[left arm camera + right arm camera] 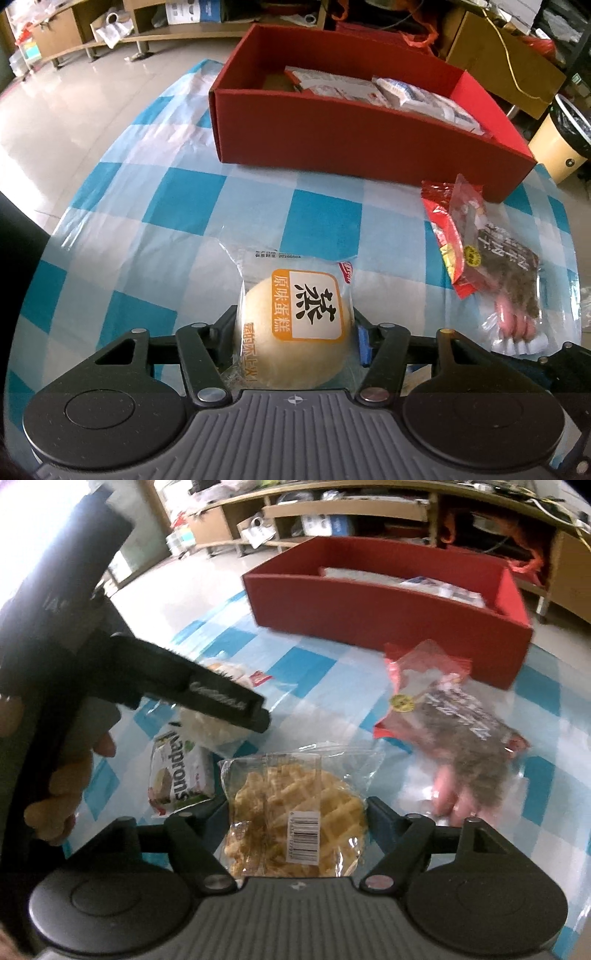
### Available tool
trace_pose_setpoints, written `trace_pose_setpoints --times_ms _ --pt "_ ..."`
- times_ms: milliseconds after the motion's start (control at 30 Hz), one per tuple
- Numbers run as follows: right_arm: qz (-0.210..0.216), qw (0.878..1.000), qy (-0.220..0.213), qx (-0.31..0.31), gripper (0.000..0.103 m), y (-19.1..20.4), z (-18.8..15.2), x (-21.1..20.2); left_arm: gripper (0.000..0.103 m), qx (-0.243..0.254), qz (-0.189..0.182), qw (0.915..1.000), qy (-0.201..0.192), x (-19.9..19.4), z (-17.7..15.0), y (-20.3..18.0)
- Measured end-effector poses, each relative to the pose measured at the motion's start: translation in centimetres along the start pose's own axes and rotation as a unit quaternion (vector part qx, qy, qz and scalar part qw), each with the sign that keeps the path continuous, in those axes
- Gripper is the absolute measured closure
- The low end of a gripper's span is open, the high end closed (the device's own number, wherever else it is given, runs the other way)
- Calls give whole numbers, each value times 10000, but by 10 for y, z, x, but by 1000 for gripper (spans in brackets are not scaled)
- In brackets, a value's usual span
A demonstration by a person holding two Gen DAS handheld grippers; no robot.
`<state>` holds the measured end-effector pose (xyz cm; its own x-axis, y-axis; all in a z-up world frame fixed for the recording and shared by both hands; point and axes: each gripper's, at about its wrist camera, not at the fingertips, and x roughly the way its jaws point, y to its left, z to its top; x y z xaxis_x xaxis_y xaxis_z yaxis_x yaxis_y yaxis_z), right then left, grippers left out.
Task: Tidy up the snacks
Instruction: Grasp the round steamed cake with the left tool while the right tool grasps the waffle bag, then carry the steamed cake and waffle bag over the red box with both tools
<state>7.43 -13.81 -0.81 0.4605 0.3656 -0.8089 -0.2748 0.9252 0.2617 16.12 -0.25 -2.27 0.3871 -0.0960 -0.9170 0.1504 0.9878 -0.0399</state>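
Note:
In the left wrist view my left gripper is shut on a wrapped round steamed cake with an orange and white label, both pads pressing its sides. In the right wrist view my right gripper is shut on a clear pack holding a waffle, a finger on each edge. The red box stands farther back on the table and holds several white packets. A red and dark snack pack lies to the right. A small macarons pack lies left of the waffle, under the other gripper's body.
The table wears a blue and white checked cloth. A person's hand grips the left handle. Beyond the table are wooden shelves, a cardboard box and a cream bin on the tiled floor.

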Motion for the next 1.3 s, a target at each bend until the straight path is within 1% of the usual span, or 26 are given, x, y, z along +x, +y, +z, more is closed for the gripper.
trace_pose_setpoints --times_ms 133,267,500,800,1300 --pt "-19 9996 -158 215 28 -7 -2 -12 37 -8 -50 10000 -72 -7 1 -2" --pt "-38 9988 -315 367 28 -14 4 -17 37 27 -113 9999 -77 -10 1 -8" --pt "-82 9981 -422 449 28 -22 11 -22 38 71 -167 9998 -120 -13 3 -13" --pt "-170 9951 -723 647 28 -37 21 -32 38 52 -238 9995 -194 -21 4 -16" --pt "-231 9881 -1244 869 28 -56 49 -52 38 -23 -427 9979 -495 -38 28 -29"
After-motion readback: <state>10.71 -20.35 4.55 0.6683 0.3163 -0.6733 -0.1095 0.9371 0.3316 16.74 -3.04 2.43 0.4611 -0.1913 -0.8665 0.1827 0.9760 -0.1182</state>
